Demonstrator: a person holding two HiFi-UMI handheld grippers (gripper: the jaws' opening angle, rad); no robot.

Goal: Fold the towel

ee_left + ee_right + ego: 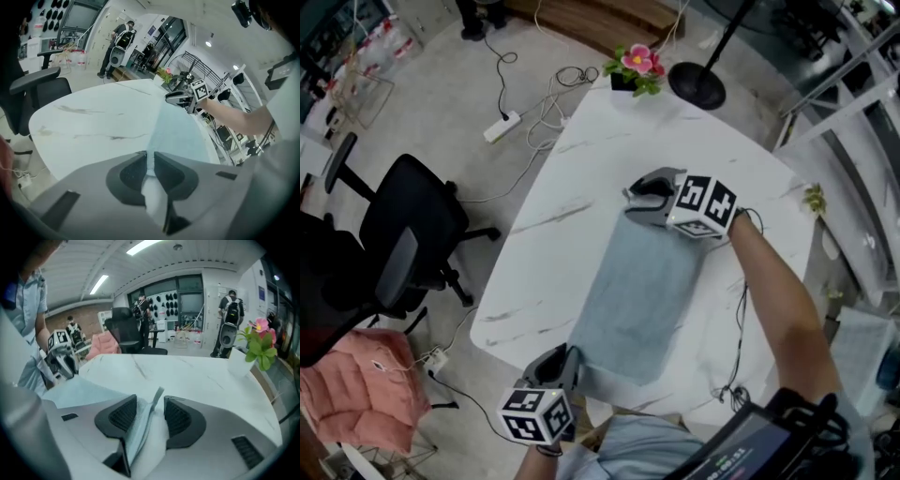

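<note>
A grey-blue towel [637, 291] lies flat and lengthwise on the white marble table [572, 187]. My left gripper [558, 361] is at the towel's near end, by the table's front edge. In the left gripper view its jaws [151, 154] are shut on the towel's [176, 133] near corner. My right gripper [642, 202] is at the far end. In the right gripper view an edge of the towel [70, 390] stands up between the jaws [151, 399] and leans on the left pad. There is a gap to the right pad, so this gripper is open.
A pot of pink flowers [636, 67] stands at the table's far corner beside a black lamp base [698, 84]. A black office chair [403, 234] and a pink cushion [366, 384] are to the left on the floor. A power strip [502, 127] with cables lies beyond.
</note>
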